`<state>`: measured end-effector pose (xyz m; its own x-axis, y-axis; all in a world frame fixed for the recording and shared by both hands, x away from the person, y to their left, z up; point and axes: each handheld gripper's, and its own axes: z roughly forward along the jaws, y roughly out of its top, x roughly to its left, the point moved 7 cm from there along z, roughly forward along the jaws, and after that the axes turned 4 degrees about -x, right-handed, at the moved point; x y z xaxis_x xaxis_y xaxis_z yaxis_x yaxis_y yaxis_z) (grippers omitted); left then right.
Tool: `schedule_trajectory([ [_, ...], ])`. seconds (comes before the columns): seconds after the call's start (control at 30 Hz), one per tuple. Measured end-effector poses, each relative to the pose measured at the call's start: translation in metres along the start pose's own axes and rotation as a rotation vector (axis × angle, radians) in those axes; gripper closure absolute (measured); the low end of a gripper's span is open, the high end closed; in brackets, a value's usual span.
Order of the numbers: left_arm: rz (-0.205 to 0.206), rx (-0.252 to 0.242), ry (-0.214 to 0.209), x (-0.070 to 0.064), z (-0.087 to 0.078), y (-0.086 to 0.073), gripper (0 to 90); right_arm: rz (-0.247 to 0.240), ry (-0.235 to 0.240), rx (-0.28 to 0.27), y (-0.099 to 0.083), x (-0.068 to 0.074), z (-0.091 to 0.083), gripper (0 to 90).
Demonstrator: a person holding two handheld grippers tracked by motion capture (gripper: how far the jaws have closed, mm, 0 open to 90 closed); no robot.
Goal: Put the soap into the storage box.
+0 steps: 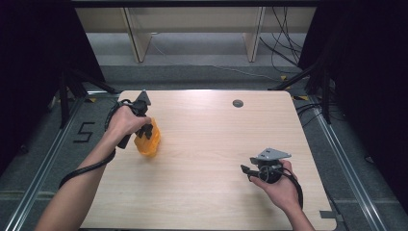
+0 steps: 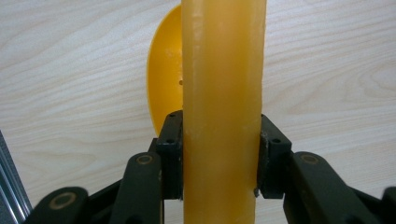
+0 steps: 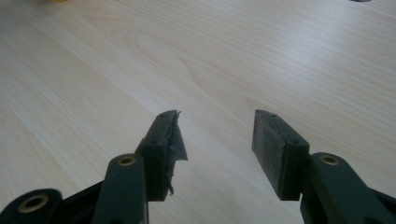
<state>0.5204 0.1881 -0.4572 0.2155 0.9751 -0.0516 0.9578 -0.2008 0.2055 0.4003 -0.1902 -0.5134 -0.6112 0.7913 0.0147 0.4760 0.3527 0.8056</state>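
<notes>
**Tongs and desk holdings: one yellow scoop in grip**

Tongs, left [image 1: 146, 130]: at the desk's left side, jaws pressed against both flanks of a yellow scoop's handle; left gripper view shows pads [image 2: 170, 154] flat on the handle; tongs, right [image 1: 246, 171]: near the desk's right front, jaws spread with nothing between them, bare wood beneath; desk [image 1: 216, 139]: pale wood grain, rounded corners; yellow scoop [image 1: 148, 140]: translucent amber-yellow plastic, held at the left, its bowl [image 2: 166, 70] beyond the handle, over the wood; grommet [image 1: 237, 103]: small grey disc near the far edge.
</notes>
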Motion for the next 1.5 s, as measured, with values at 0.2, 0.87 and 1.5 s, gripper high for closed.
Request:
schedule_trajectory([
  [0.2, -0.017, -0.053, 0.011, 0.002, 0.003, 0.002, 60.7, 0.002, 0.006, 0.002, 0.0, 0.0, 0.0, 51.2],
  [0.87, -0.079, -0.097, -0.01, 0.001, 0.008, 0.001, 60.6, 0.009, 0.006, 0.008, -0.001, 0.001, 0.0, 50.9],
  [1.5, -0.024, -0.1, -0.005, 0.008, 0.022, -0.001, 60.2, 0.011, 0.009, 0.006, -0.001, 0.002, 0.002, 50.7],
])
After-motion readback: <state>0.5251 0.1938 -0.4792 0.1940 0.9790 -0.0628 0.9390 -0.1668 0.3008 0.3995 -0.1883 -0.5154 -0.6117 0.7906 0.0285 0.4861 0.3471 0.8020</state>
